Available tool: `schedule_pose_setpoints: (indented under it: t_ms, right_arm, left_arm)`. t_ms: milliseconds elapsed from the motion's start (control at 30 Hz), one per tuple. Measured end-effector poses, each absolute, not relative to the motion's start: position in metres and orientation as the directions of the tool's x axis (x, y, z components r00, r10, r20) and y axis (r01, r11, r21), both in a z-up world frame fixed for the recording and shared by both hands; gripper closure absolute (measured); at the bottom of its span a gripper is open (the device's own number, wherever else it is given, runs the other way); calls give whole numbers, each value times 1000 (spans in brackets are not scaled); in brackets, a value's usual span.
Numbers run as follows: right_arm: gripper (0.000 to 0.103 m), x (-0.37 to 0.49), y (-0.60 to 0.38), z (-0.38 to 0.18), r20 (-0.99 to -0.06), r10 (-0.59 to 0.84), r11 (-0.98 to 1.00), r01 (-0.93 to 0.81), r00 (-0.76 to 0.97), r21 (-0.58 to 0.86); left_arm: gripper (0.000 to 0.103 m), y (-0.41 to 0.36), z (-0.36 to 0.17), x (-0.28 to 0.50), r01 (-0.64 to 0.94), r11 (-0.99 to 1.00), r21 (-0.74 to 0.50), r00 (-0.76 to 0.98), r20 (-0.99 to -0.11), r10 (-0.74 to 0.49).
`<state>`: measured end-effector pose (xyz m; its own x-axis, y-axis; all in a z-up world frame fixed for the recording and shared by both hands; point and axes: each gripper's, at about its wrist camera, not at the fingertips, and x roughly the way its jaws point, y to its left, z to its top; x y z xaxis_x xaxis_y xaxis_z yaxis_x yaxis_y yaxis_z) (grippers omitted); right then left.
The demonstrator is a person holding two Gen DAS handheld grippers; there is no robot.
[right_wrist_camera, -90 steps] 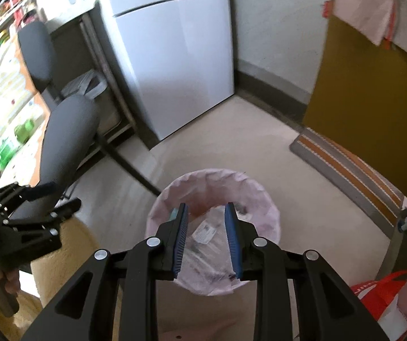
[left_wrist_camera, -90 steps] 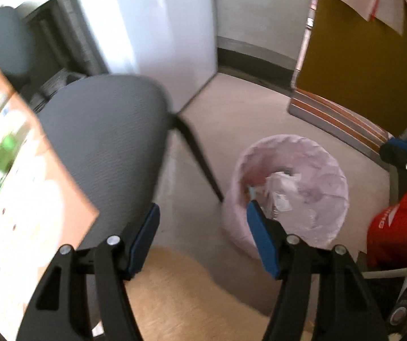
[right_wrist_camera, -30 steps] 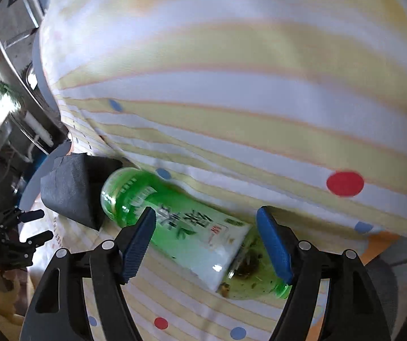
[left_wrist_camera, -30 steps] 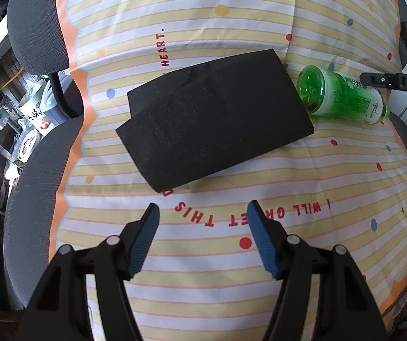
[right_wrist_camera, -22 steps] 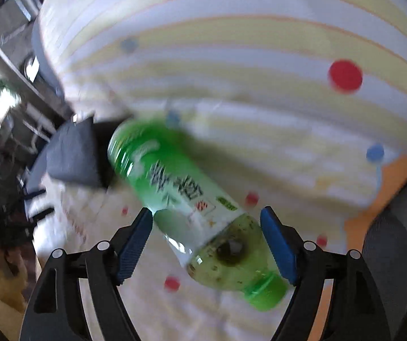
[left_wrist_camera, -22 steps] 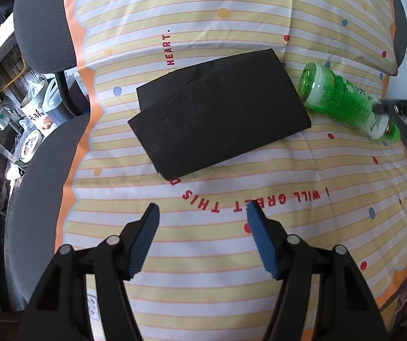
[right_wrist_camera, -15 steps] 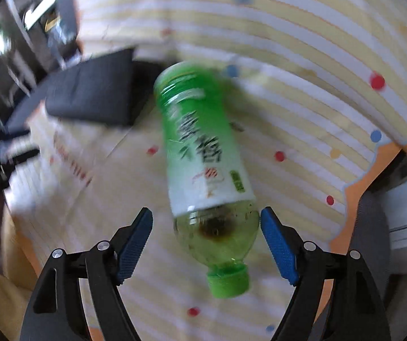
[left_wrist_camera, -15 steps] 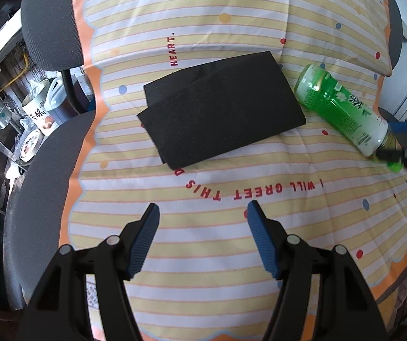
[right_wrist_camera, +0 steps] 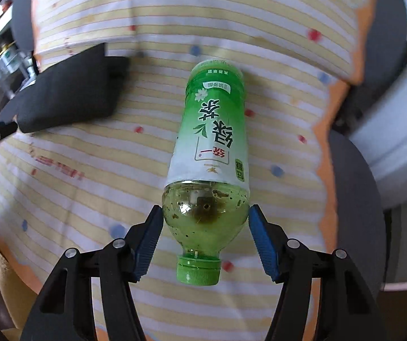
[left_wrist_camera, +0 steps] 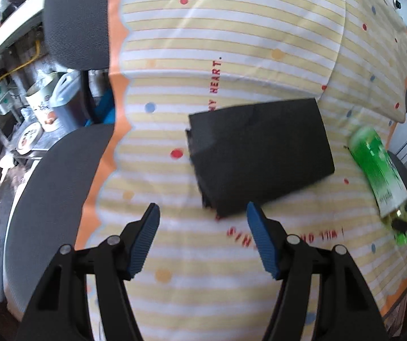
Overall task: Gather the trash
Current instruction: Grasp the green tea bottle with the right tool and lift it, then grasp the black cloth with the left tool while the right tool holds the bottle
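A green tea bottle (right_wrist_camera: 212, 147) lies on its side on the striped tablecloth (right_wrist_camera: 95, 184), cap toward me. My right gripper (right_wrist_camera: 205, 227) is open, with its blue fingers on either side of the bottle's clear shoulder. The bottle also shows in the left wrist view (left_wrist_camera: 378, 170) at the right edge. A black foam block (left_wrist_camera: 260, 153) lies mid-table. My left gripper (left_wrist_camera: 202, 227) is open and empty, just in front of the block's near corner. The block shows in the right wrist view (right_wrist_camera: 70, 91) at left.
Grey chair backs and seats (left_wrist_camera: 53, 193) stand along the left table edge, with tins and clutter (left_wrist_camera: 41, 99) on the floor behind. Another grey chair seat (right_wrist_camera: 354, 199) sits off the right table edge, beside a white cabinet (right_wrist_camera: 396, 130).
Both grippers swung from the pink-lined trash bin over to the table. The right gripper has closed in until its open fingers flank the bottle. The left gripper has moved nearer to the black block.
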<state>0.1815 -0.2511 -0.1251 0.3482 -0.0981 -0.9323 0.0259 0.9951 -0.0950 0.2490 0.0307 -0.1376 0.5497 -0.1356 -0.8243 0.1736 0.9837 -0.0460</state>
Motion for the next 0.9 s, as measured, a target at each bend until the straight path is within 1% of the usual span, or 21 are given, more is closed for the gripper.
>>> schedule_pose_setpoints:
  t_ms: [67, 133, 167, 200, 233, 267, 300, 367, 433, 600, 800, 867, 900]
  right_arm:
    - [40, 172, -266, -121, -935, -94, 995, 44, 341, -84]
    - [40, 161, -271, -117, -935, -93, 995, 58, 341, -77]
    - [40, 154, -273, -115, -935, -86, 996, 63, 343, -68]
    - [40, 149, -276, -114, -936, -77, 996, 66, 345, -57]
    - [40, 143, -278, -112, -935, -69, 996, 70, 347, -48]
    - [40, 141, -281, -112, -934, -66, 997, 69, 351, -44]
    - [40, 134, -282, -110, -931, -67, 997, 68, 359, -46]
    - [40, 125, -285, -107, -926, -74, 996, 72, 369, -51]
    - [40, 118, -284, -105, -923, -72, 996, 73, 379, -47]
    - [41, 106, -286, -101, -915, -48, 996, 84, 400, -15]
    - [41, 92, -283, -99, -909, -38, 996, 91, 415, 0]
    - [41, 92, -283, -101, -908, -38, 996, 91, 418, 0]
    - [41, 90, -283, -101, -907, -39, 996, 90, 420, -1]
  left_arm:
    - [41, 28, -140, 258, 204, 976, -73, 550, -816, -176]
    - [41, 25, -147, 269, 228, 966, -126, 527, -818, -231]
    - [45, 25, -148, 272, 231, 962, -149, 518, -818, -251]
    - [56, 24, -150, 274, 237, 955, -180, 507, -815, -279]
    - [62, 24, -151, 274, 238, 951, -196, 505, -812, -294]
    - [75, 23, -149, 271, 241, 949, -202, 509, -806, -301]
    - [85, 22, -147, 269, 249, 946, -206, 511, -802, -310]
    - [92, 15, -140, 254, 265, 942, -206, 525, -789, -320]
    - [95, 6, -132, 234, 270, 946, -178, 539, -787, -301]
    - [99, -16, -120, 177, 284, 940, -191, 527, -788, -319]
    - [99, -35, -104, 114, 322, 915, -242, 492, -783, -380]
    - [99, -42, -103, 100, 344, 907, -244, 463, -796, -390]
    - [97, -45, -105, 96, 348, 905, -246, 435, -813, -388]
